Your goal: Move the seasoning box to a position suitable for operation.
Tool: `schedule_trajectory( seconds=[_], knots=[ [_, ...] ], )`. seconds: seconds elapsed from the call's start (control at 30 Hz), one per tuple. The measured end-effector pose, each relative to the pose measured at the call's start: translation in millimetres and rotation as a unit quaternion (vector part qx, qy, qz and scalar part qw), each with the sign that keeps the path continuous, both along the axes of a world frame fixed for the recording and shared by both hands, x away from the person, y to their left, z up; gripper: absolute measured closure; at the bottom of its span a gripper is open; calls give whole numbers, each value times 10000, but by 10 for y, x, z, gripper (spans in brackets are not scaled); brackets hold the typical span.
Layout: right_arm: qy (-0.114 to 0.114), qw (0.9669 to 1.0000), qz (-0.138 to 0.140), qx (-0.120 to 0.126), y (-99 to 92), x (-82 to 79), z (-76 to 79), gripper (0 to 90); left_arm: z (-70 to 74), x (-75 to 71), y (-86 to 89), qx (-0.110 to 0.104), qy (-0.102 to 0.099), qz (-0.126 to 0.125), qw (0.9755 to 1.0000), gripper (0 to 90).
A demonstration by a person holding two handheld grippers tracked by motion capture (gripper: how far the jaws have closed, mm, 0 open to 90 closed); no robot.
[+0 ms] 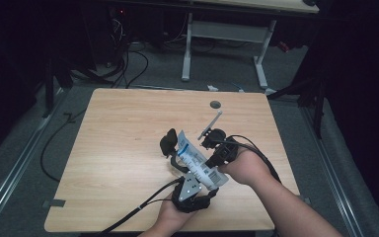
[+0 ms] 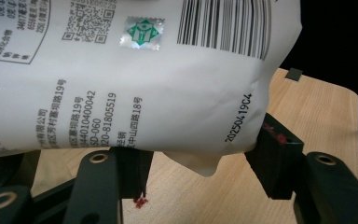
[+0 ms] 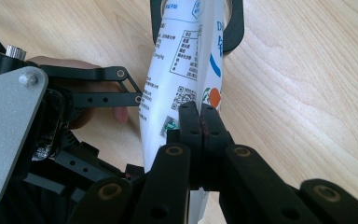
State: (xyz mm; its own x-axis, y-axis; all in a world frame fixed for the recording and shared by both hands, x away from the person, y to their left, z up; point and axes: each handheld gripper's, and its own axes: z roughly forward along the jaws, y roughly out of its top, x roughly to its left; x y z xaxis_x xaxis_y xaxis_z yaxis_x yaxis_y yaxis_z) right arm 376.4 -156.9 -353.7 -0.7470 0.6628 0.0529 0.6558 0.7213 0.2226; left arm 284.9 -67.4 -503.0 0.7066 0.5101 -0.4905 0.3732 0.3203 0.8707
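While the right gripper (image 3: 200, 116) pinches an edge of the white printed pouch (image 1: 196, 160) with its fingers shut tight, the left gripper (image 2: 200, 163) clasps the pouch's body, holding it above the wooden table (image 1: 118, 148), near its front edge.

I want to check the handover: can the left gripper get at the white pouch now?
Probably yes. The white pouch already lies between the jaws of the left gripper, whose pads seem to press its sides. The right gripper, shut on its edge, steadies it and blocks nothing.
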Motion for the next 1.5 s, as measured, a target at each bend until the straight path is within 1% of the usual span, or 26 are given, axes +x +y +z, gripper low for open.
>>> schedule_trajectory(
  seconds=[0.23,0.3,0.47,0.67,0.73,0.8,1.0,1.17,1.27,1.3,1.5],
  knots=[
    [-17,10000,7,-25,31,10,2,900,6,13,-2,-12,3,-25,10000,450],
    [-54,10000,82,-19,33,19,2,900,10,18,-3,-33,9,-24,10000,450],
    [-35,10000,7,-23,42,24,15,900,24,26,-8,-43,35,-44,10000,449],
    [-51,10000,64,-46,38,44,16,900,26,32,-20,-62,40,-33,10000,447],
    [-44,10000,22,-67,48,44,19,900,24,36,-20,-60,37,-35,10000,445],
    [-60,9999,60,-67,49,53,17,900,23,40,-20,-61,27,-26,10000,444],
    [-101,9999,51,-102,61,59,27,900,33,44,-25,-60,22,-34,10000,442],
    [-89,9999,70,-104,68,65,29,900,39,43,-33,-55,8,-38,10000,442],
    [-107,9998,94,-135,75,71,38,900,51,50,-33,-71,17,-31,10000,443],
    [-90,9999,45,-136,82,70,45,900,55,53,-32,-79,25,-32,10000,443],
    [-105,9998,78,-142,91,87,59,900,72,63,-34,-99,41,-32,9999,444]
  ],
)
